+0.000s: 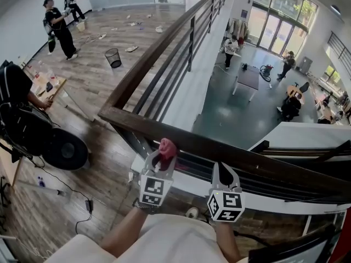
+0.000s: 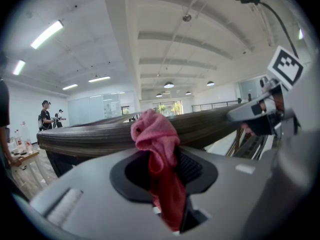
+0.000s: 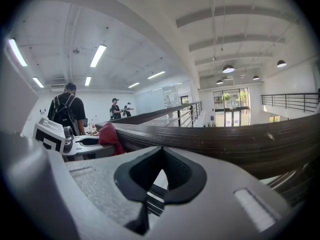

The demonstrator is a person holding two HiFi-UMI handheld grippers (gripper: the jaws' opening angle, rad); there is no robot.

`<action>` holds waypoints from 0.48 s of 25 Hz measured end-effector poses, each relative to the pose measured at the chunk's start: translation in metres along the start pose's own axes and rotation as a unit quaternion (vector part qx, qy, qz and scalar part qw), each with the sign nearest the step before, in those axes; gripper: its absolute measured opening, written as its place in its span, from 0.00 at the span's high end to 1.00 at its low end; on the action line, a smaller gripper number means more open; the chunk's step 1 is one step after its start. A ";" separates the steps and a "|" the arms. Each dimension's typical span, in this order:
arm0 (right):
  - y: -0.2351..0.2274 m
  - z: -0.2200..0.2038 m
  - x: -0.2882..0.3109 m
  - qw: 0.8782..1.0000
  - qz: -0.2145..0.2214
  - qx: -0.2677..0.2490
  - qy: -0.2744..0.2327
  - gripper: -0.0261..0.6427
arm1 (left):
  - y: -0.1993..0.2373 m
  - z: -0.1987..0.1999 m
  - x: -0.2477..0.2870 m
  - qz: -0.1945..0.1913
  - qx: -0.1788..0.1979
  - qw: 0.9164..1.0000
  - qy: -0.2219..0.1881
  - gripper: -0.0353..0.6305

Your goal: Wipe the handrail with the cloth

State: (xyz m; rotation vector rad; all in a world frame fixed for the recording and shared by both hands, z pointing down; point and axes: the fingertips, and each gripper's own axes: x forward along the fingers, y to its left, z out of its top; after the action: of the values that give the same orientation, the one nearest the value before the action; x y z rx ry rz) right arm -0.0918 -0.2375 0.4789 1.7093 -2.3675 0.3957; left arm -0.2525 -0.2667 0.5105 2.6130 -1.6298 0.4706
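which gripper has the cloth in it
The left gripper: its jaws are shut on the pink cloth; the right gripper is shut and empty.

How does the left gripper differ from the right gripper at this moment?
The left gripper is shut on a pink cloth; the right gripper is shut with nothing between its jaws. The left gripper brings its cloth up to the handrail; the right gripper has nothing to wipe with. Both point at the handrail, side by side.
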 end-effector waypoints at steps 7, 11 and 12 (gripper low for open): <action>0.002 -0.001 -0.001 1.000 0.001 0.000 0.000 0.96 | -0.006 0.001 0.000 -0.009 0.003 1.000 -0.002 0.75; 0.002 -0.001 -0.003 1.000 0.004 -0.001 0.001 0.96 | -0.011 0.002 0.002 -0.013 0.005 1.000 -0.003 0.75; 0.002 -0.002 -0.003 1.000 0.004 -0.001 0.001 0.96 | -0.011 0.001 0.002 -0.013 0.005 1.000 -0.003 0.75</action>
State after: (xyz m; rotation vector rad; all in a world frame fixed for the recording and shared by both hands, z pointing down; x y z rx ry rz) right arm -0.0932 -0.2338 0.4794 1.6991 -2.3726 0.3954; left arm -0.2415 -0.2633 0.5112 2.6422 -1.5963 0.4729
